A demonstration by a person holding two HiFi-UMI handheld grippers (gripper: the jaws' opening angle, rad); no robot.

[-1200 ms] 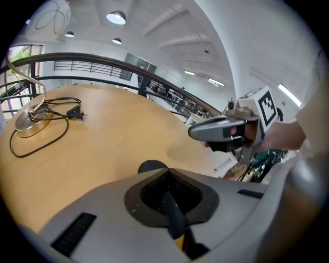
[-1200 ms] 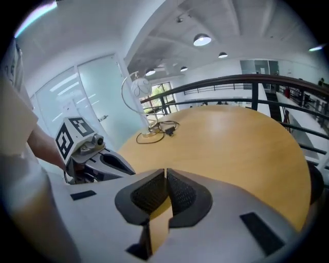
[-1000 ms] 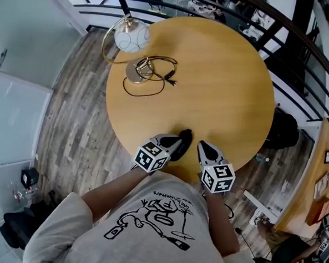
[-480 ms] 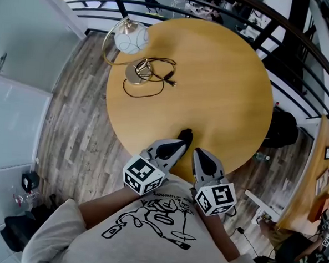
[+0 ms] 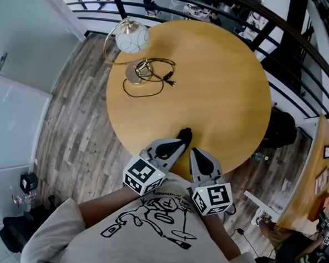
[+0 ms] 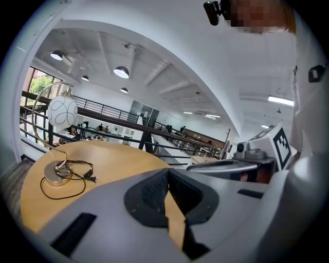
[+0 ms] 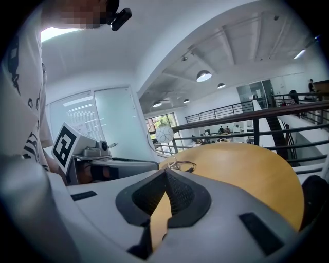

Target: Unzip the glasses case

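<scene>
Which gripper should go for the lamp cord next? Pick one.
Probably the left gripper: it hangs on the lamp cord's side of the table, with the right gripper farther off. Both are shut, empty.

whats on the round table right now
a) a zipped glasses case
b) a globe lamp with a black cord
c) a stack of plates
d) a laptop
b: the head view shows only the globe lamp and its black cord near the far left edge of the round table; the rest of the top is bare wood.
</scene>
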